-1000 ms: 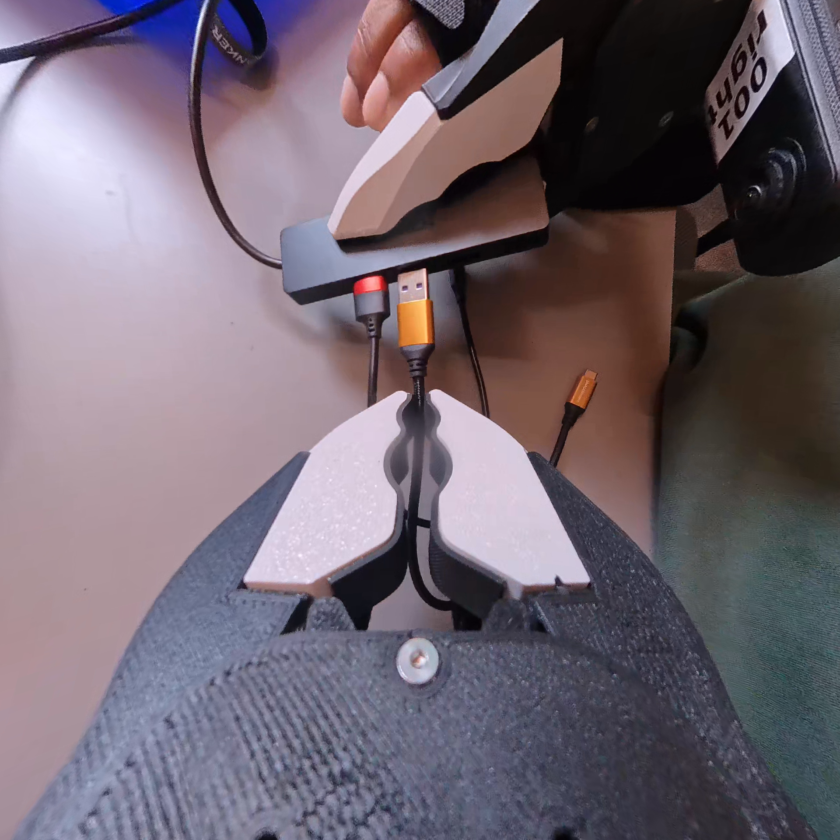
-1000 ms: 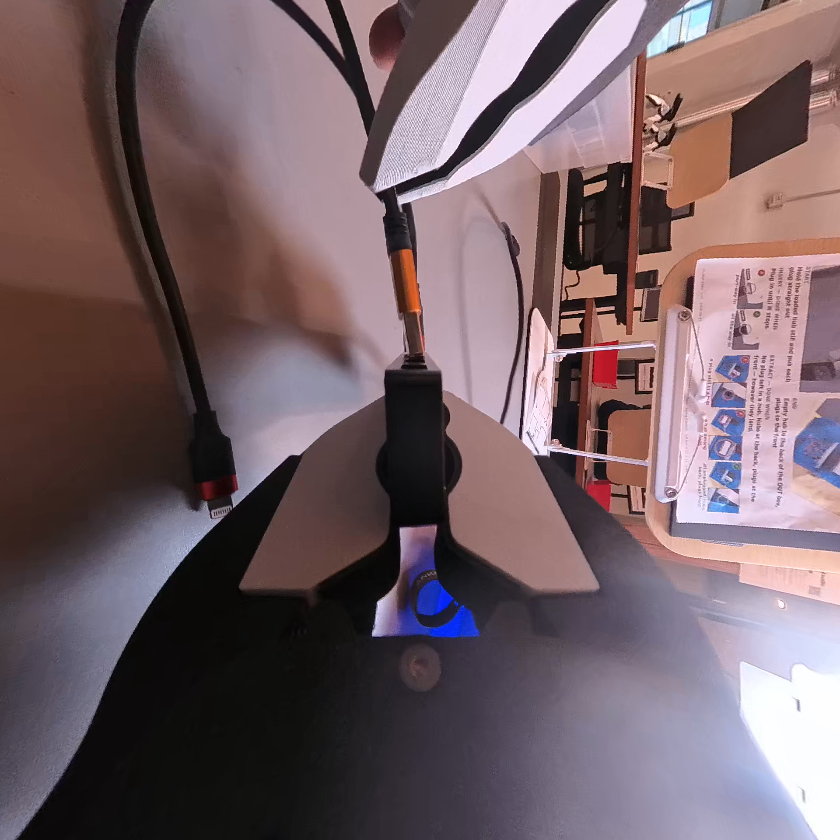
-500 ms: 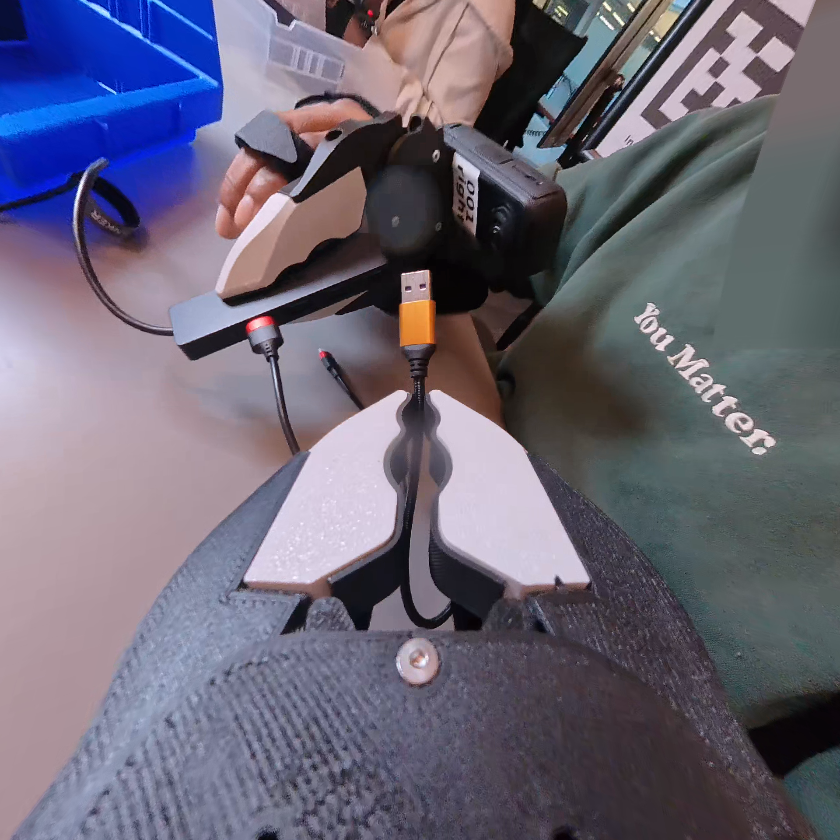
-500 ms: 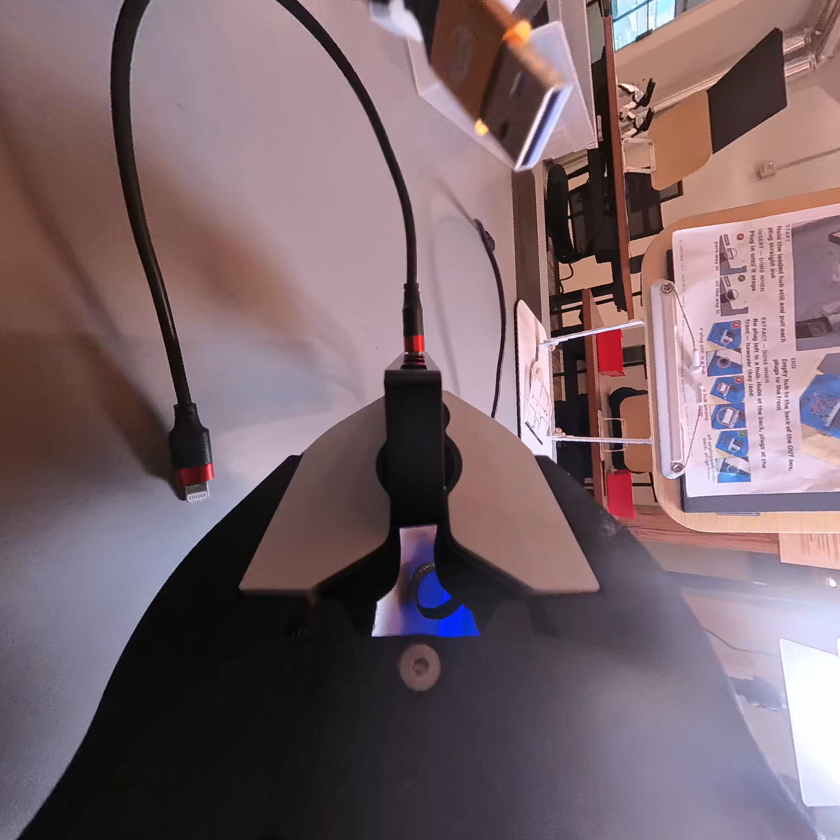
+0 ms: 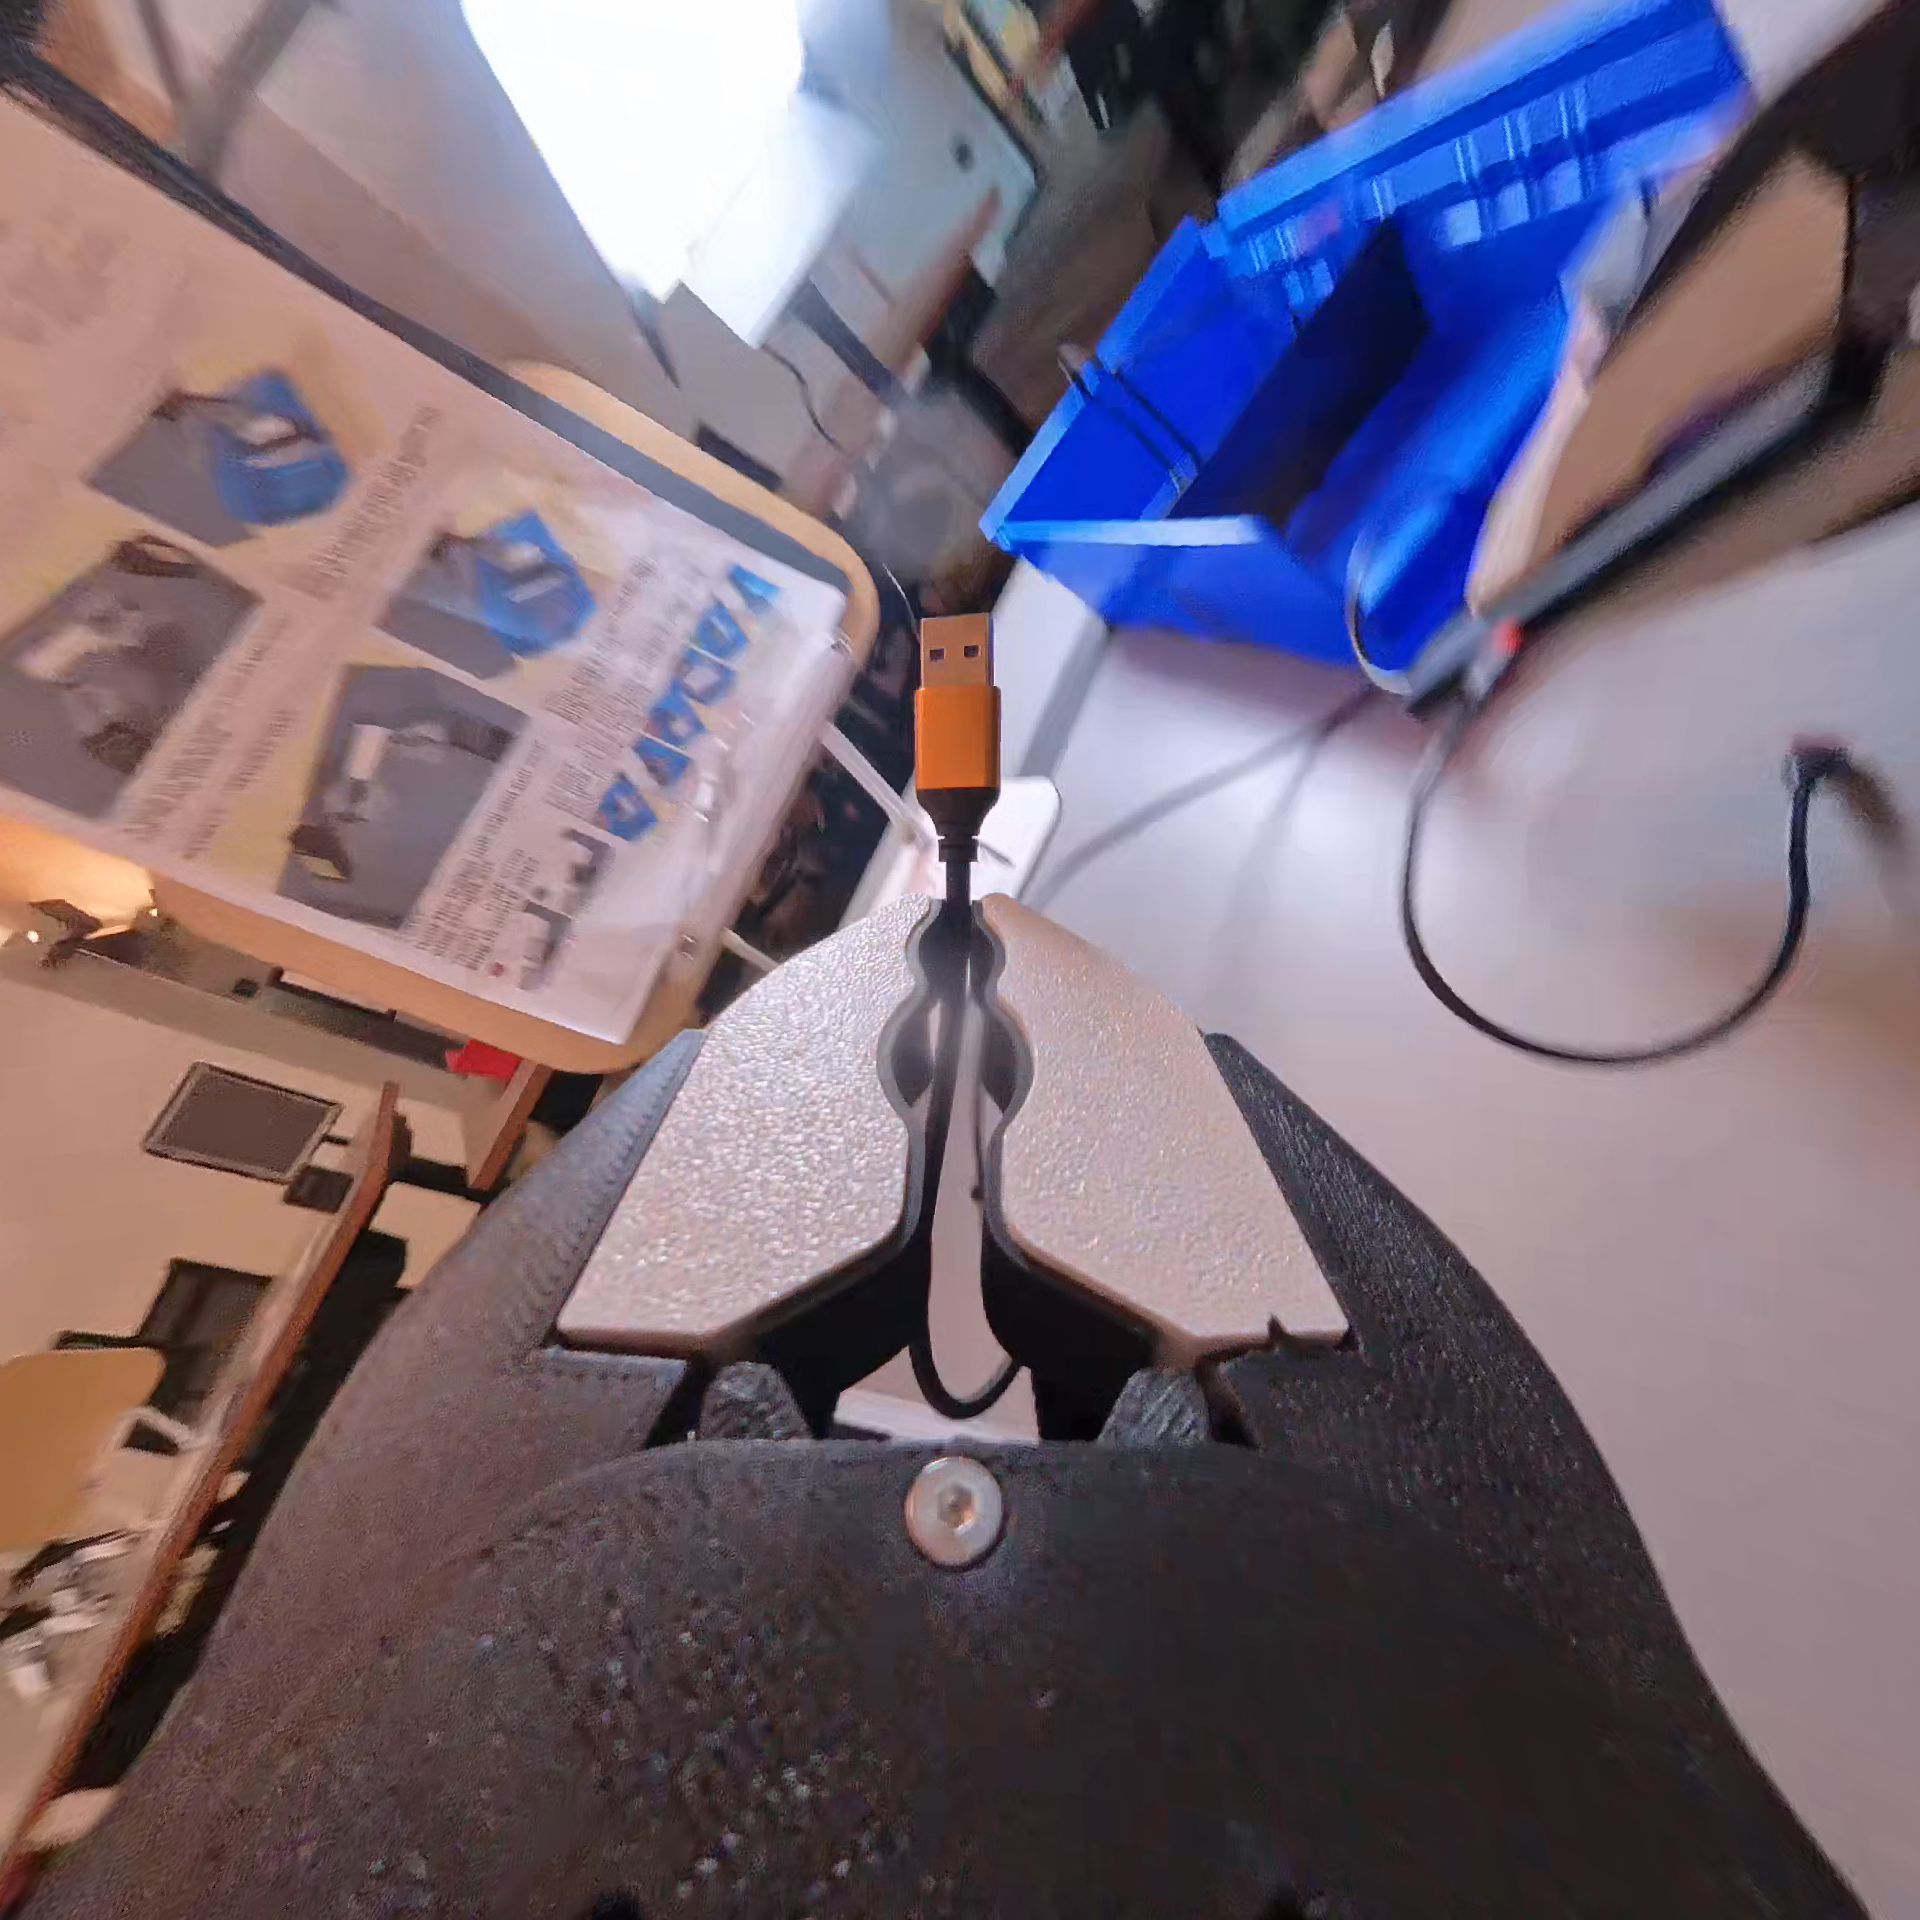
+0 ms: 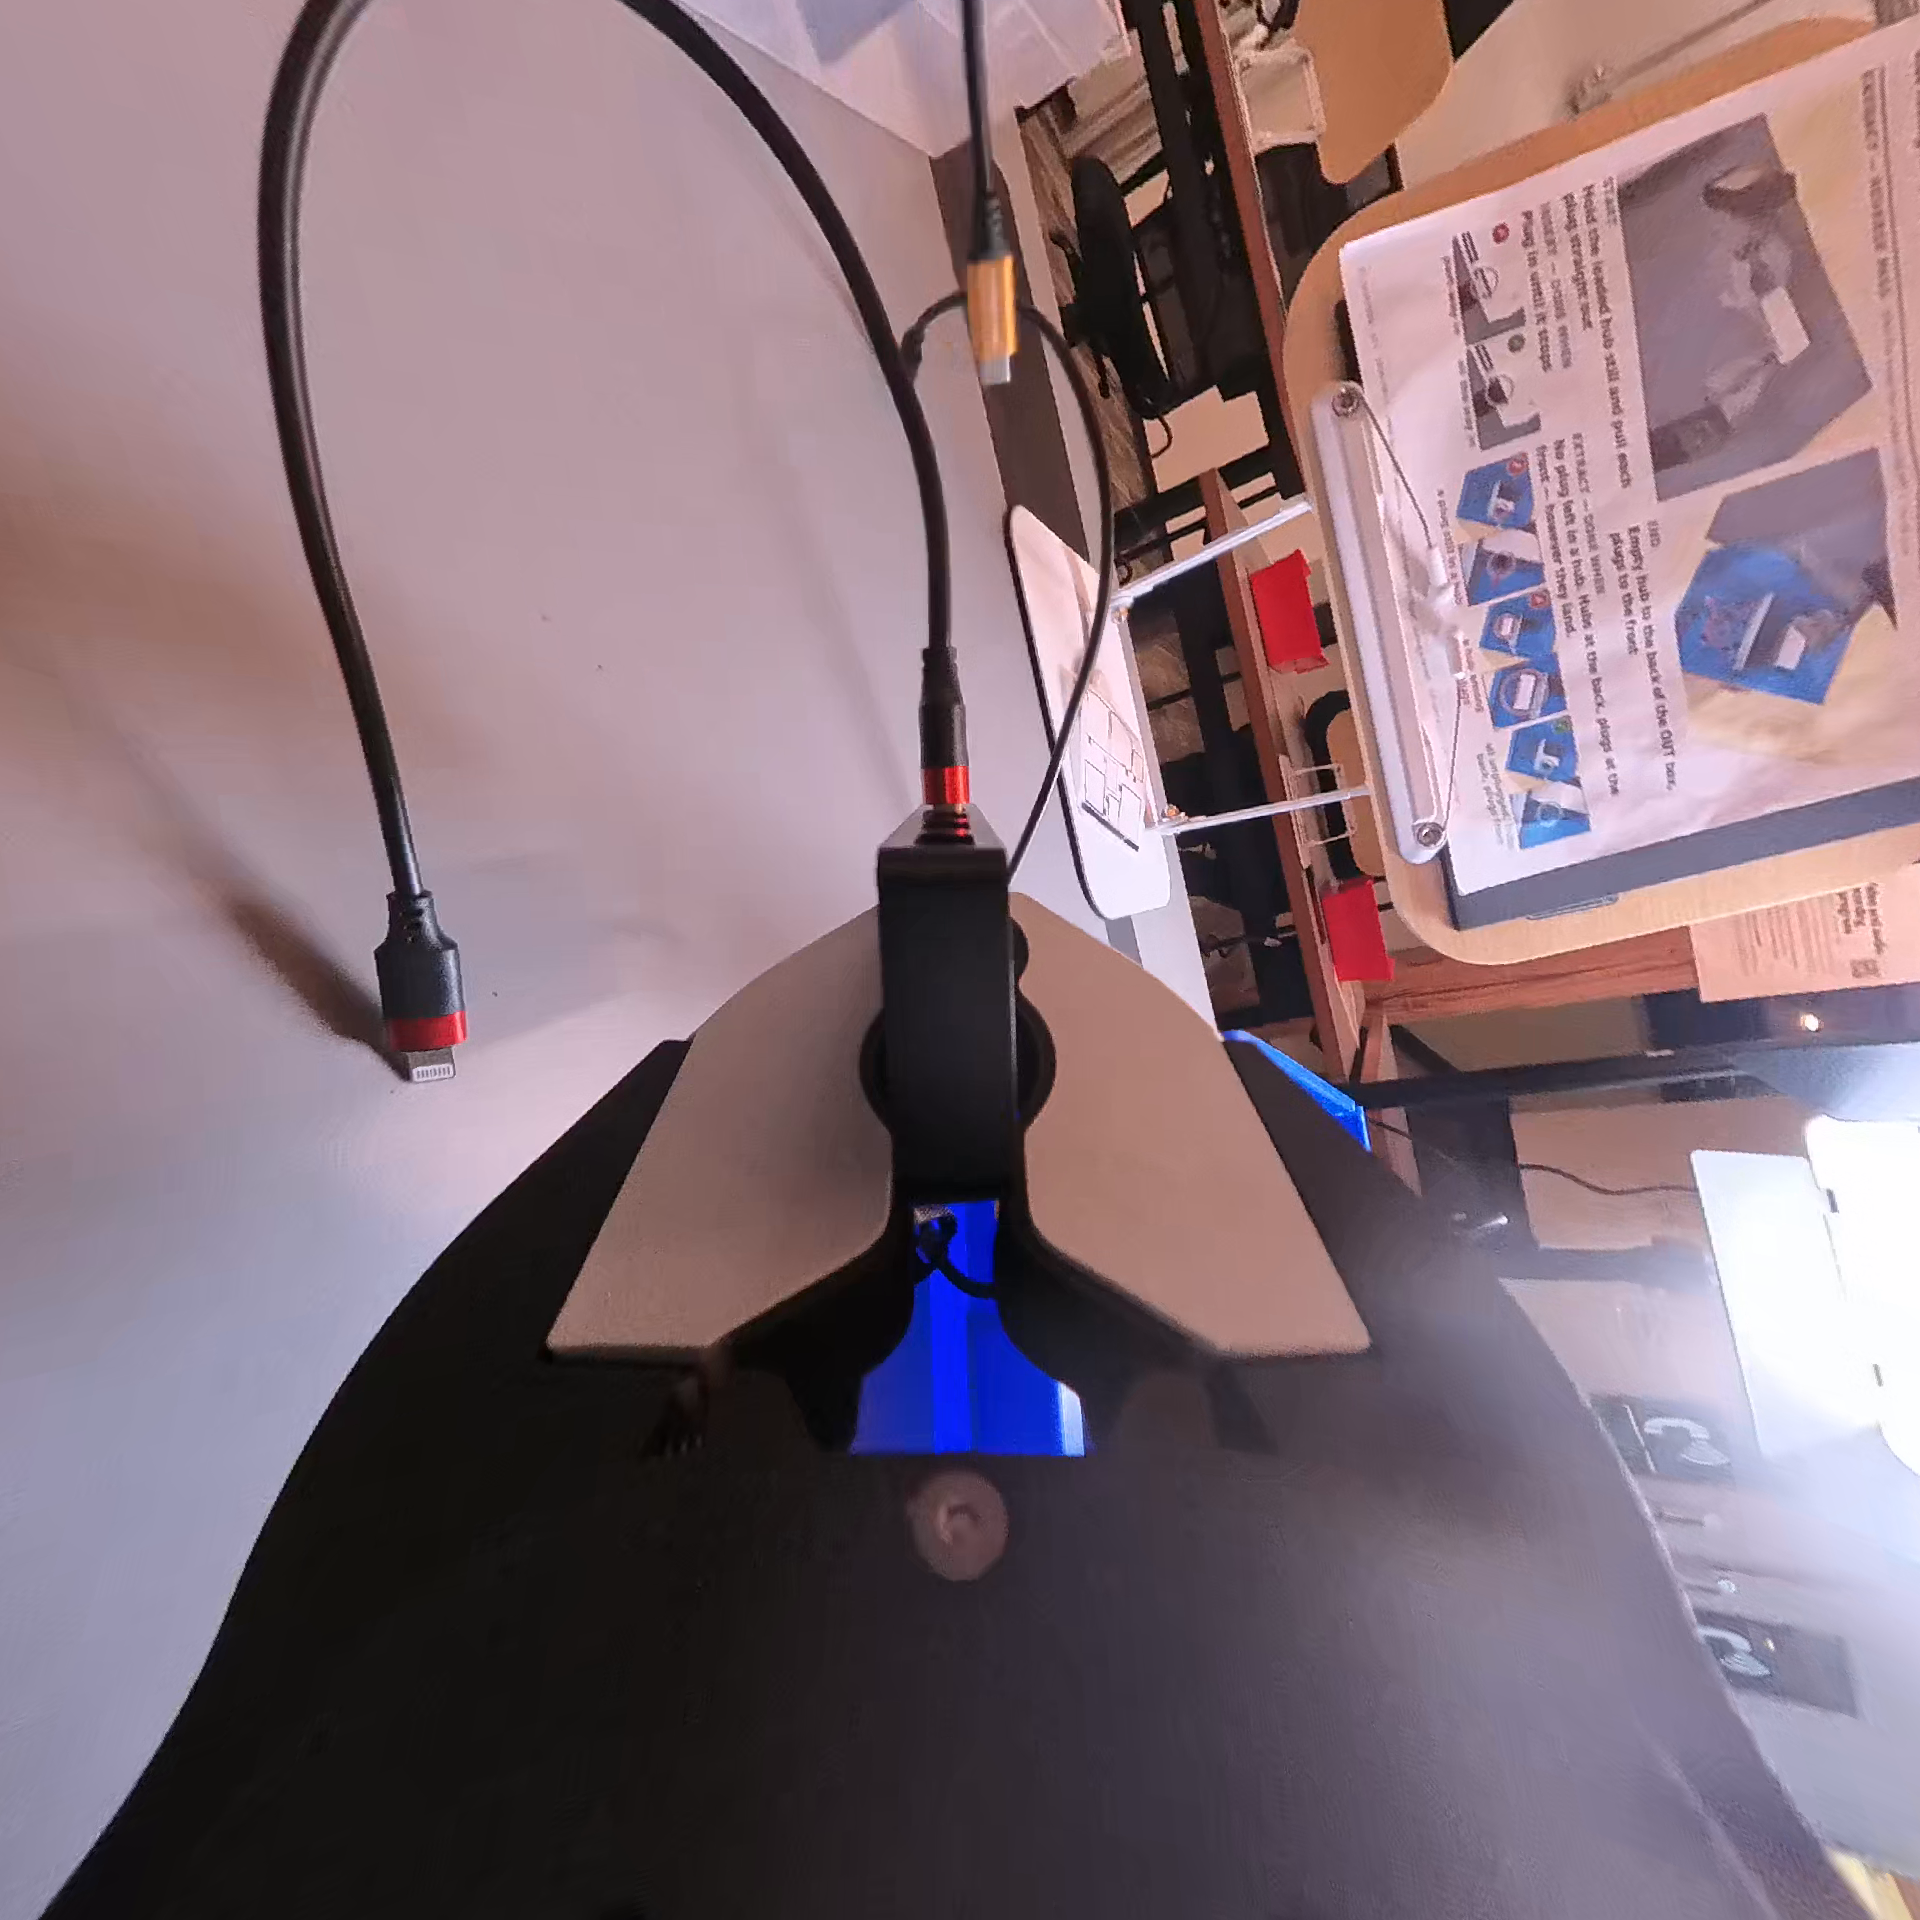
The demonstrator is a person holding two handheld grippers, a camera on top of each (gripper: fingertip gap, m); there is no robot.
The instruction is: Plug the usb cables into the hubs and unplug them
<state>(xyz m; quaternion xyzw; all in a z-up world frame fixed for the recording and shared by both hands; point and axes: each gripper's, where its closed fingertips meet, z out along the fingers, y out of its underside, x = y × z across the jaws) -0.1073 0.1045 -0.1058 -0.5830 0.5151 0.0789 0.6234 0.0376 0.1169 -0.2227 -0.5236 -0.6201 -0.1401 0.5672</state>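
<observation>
My left gripper is shut on the cable of the orange USB plug. The plug stands free above the fingertips, in the air and away from the hub. My right gripper is shut on the black hub, held edge-on. A red-collared plug sits in the hub's port. Its black cable arcs over to a red-and-black connector lying on the table. The orange cable's small far connector hangs above the table. The hub shows blurred in the left wrist view.
A blue bin stands at the table's far side and shows through the right jaws' gap. An instruction board on a stand is beside the table, also in the left wrist view. A black cable loop lies on the table. Across from one pair of fingers to the other is roughly 20 cm.
The orange plug has come out of the hub. My left gripper has carried it away and swung round toward the board and bin. My right gripper keeps hold of the hub.
</observation>
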